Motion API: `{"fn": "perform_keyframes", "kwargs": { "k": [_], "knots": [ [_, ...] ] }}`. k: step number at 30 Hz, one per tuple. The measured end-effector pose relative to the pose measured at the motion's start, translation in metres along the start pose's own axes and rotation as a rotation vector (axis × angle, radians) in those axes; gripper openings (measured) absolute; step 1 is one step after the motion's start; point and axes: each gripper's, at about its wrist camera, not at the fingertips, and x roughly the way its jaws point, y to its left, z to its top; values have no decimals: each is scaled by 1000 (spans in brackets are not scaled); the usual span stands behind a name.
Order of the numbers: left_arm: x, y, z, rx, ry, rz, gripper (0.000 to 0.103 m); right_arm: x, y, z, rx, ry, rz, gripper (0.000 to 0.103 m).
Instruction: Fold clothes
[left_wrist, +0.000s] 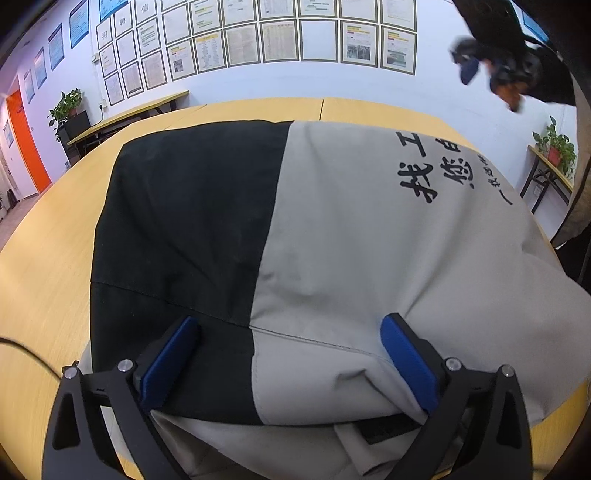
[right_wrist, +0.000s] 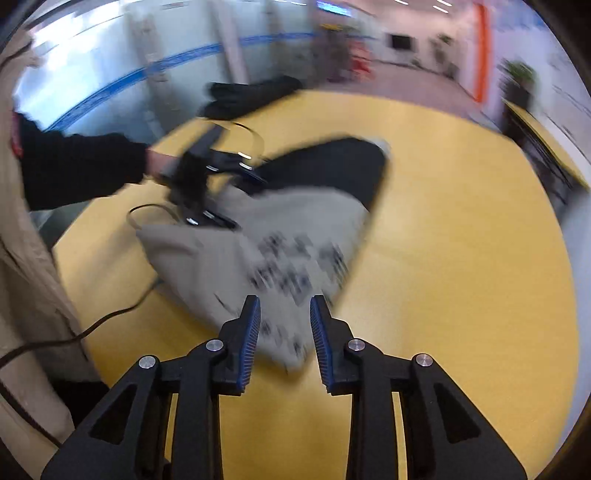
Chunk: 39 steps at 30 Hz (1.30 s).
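Note:
A grey and black garment (left_wrist: 314, 258) with black printed characters lies folded on the yellow table (left_wrist: 40, 266). My left gripper (left_wrist: 291, 354) is open, its blue pads wide apart over the garment's near edge. In the right wrist view the garment (right_wrist: 280, 240) is blurred by motion. My right gripper (right_wrist: 284, 332) is open and empty, raised above the garment's near corner. The left gripper (right_wrist: 218, 192) shows there at the garment's far left edge, held by a black-sleeved arm. The right gripper (left_wrist: 491, 74) shows high at the upper right of the left wrist view.
A dark bundle (right_wrist: 251, 96) lies at the table's far edge. A black cable (right_wrist: 110, 317) runs over the table's left side. Potted plants (left_wrist: 66, 107) and side tables stand by the wall with framed papers (left_wrist: 258, 37). The person's beige coat (right_wrist: 22, 258) is at the left.

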Motion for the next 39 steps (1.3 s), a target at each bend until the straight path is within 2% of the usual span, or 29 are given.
{"fn": "perform_keyframes", "kwargs": {
  "k": [1, 2, 3, 5, 8, 11, 15, 17, 20, 24, 27, 30, 31, 34, 37, 39],
  "knots": [
    [0, 0, 0, 0, -1, 1, 103, 20, 0, 7, -73, 39, 27, 11],
    [0, 0, 0, 1, -2, 3, 103, 41, 0, 13, -142, 85, 54, 7],
    [0, 0, 0, 4, -3, 5, 103, 67, -3, 5, -189, 163, 78, 4],
    [-1, -1, 0, 7, -9, 10, 103, 101, -8, -18, -240, 254, 108, 5],
    [-6, -1, 2, -23, -7, 33, 102, 113, -13, -32, -215, 240, 125, 6],
    [-40, -21, 13, -67, -1, 116, 94, 117, -11, -36, -197, 216, 118, 6],
    [-119, -97, 50, -26, -166, 160, 95, 119, -17, -37, -140, 200, 149, 5],
    [-135, -134, 66, -26, -214, 142, 95, 120, -16, -37, -141, 195, 157, 5],
    [-105, -169, 64, -45, -159, 71, 95, 122, -19, -37, -149, 186, 175, 3],
    [-41, -186, 31, -98, 11, 31, 95, 119, -29, -45, -186, 168, 203, 3],
    [-28, -192, 6, -97, 16, 31, 94, 121, -33, -44, -227, 173, 230, 3],
    [-27, -186, 3, -122, 32, 7, 94, 118, -29, -33, -280, 197, 255, 2],
    [-27, -184, 4, -124, 39, 0, 94, 112, -25, -25, -301, 193, 270, 5],
    [-27, -179, 3, -126, 43, -30, 94, 97, -12, -7, -363, 169, 369, 5],
    [-21, -179, 1, -113, 30, -43, 94, 132, 1, -38, -527, 329, 350, 4],
    [-20, -179, 1, -114, 22, -45, 94, 147, -13, -41, -441, 305, 392, 0]
  ]
}}
